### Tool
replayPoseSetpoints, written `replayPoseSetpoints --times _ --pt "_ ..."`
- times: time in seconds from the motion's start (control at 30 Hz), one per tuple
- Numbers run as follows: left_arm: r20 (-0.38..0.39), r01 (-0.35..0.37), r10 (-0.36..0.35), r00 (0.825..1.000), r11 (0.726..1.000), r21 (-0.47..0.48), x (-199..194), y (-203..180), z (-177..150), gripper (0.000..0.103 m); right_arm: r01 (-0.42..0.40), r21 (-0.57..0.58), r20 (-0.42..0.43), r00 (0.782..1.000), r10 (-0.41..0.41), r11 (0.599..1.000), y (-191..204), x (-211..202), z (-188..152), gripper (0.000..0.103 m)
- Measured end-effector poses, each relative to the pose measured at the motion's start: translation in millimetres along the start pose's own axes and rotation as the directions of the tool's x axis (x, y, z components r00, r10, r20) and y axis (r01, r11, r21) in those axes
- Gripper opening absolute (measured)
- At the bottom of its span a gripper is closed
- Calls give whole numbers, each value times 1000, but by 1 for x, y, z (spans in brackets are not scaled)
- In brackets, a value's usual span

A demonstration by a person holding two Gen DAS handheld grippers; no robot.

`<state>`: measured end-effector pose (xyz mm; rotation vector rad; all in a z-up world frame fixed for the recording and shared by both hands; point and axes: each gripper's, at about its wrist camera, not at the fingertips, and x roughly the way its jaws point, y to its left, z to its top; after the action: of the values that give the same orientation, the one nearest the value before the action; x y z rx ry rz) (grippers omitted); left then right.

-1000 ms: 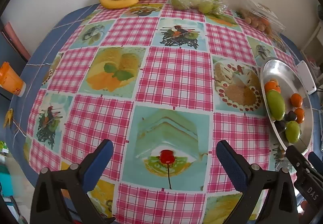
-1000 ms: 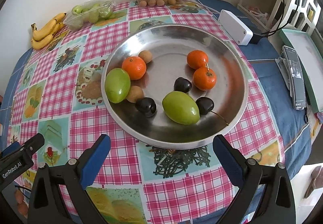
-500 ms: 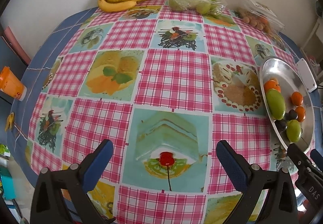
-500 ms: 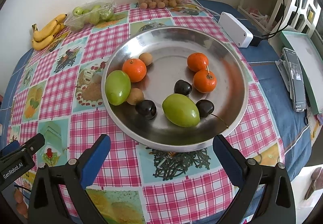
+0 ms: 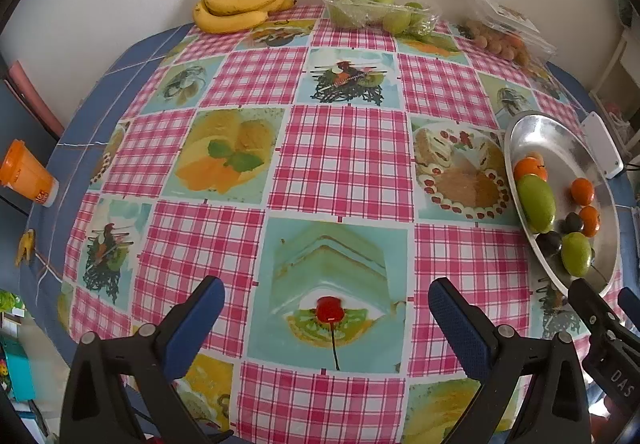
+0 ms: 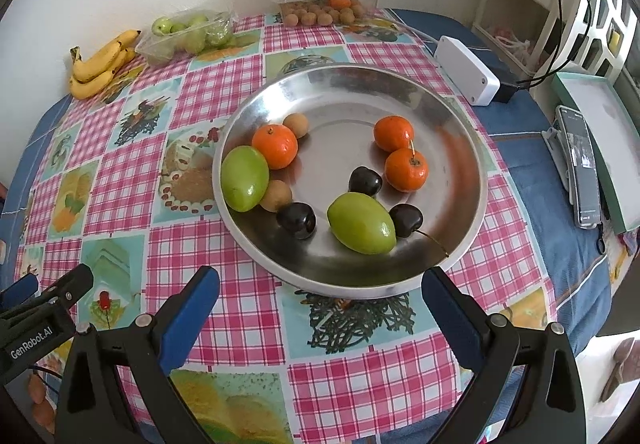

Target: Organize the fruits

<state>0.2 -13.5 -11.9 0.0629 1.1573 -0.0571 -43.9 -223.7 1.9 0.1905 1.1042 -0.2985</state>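
Two grippers hung over the table (image 5: 344, 164) with nothing between their blue-padded fingers: my left gripper (image 5: 326, 318) was spread wide above the checked cloth, over a printed cake slice with a cherry, and my right gripper (image 6: 320, 302) stood just as wide at the near rim of the metal plate (image 6: 460, 148). On that plate I counted three oranges (image 6: 275, 146), two of them touching at the right side, two green fruits (image 6: 362, 223), one leaning on the left wall and the other near the front, three dark cherries (image 6: 296, 220) and two small brown fruits (image 6: 276, 195). From the left wrist view the plate (image 5: 560, 140) sat at the right side of the table, well apart from the left gripper. Along the far edge by the wall lay a bunch of bananas (image 5: 240, 6), next to it a clear tray of green fruits (image 5: 376, 10), and further right a lidded clear box of small brown fruits (image 6: 326, 0). Beyond the plate on the blue cloth I saw a white box (image 6: 466, 70) and, further right, a phone (image 6: 582, 168). An orange cup (image 5: 26, 174) stood off the table's left edge.
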Motion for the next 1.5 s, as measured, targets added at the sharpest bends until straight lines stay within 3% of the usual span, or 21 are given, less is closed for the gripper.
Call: replayPoseSetpoints --times 1.5 --pt "34 0 1 999 1000 -22 -25 8 -3 103 -23 2 25 999 23 1000 5 -25 -2 101"
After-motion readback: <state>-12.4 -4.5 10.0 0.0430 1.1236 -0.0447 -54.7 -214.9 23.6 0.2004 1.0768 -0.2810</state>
